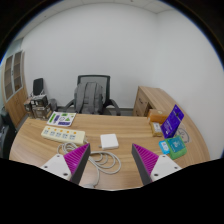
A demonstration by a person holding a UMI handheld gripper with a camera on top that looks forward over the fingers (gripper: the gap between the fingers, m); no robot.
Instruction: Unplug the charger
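Over on the left lies the power strip (pixel 60 131) on the counter (pixel 125 125), then the white charger (pixel 109 141) mid-counter, just ahead of the gripper (pixel 111 160), whose fingers stand apart and empty. Cable (pixel 100 160) loops between them; a purple box (pixel 173 121) sits at right. Approach phase, I'd say: next, advance and close on the charger.

**Wooden table and what lies on it**

A light wooden table (pixel 120 128) carries the scene. A pale power strip (pixel 62 132) lies flat on one side, with a white charger (pixel 109 141) near the middle and its white cable (pixel 100 158) looping on the surface. A patterned box (pixel 61 119) lies beyond the strip. On the other side lie a purple box (pixel 173 121) and a teal item (pixel 176 148).
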